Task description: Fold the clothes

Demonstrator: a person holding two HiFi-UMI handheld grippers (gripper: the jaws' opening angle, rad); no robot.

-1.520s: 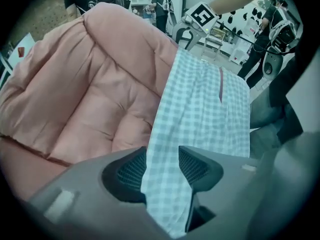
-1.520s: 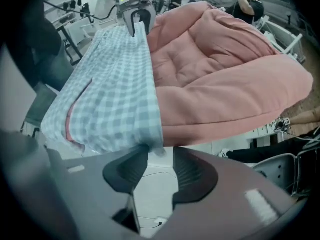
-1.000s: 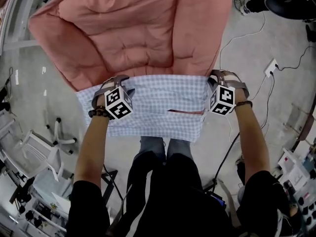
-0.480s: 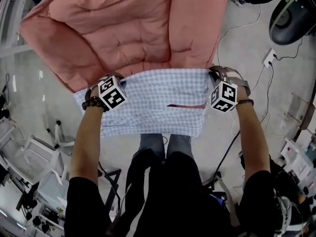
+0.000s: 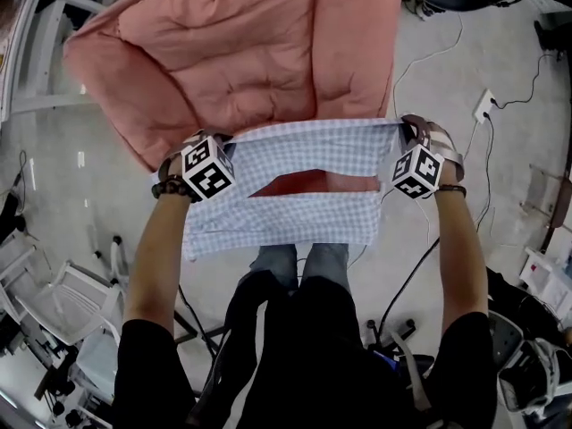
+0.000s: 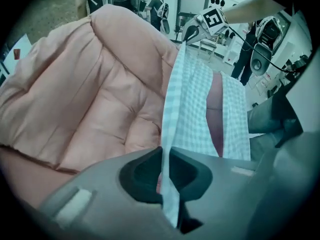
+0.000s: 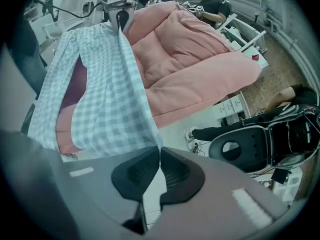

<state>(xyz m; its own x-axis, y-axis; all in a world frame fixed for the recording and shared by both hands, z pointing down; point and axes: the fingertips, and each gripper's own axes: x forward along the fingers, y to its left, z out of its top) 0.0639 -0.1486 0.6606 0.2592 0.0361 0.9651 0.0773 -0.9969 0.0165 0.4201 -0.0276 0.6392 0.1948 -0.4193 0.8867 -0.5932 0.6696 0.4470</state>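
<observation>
The checked garment (image 5: 304, 195) is hanging in the air in front of the person. Its top edge is stretching taut between the two grippers, just over the near edge of the pink quilt (image 5: 241, 52). The left gripper (image 6: 165, 156), whose jaws have just been closing, is pinching the garment's top left corner. The right gripper (image 7: 159, 156) is clamping the top right corner, jaws together on the fabric. Grey floor (image 5: 447, 88) is showing beside the quilt.
</observation>
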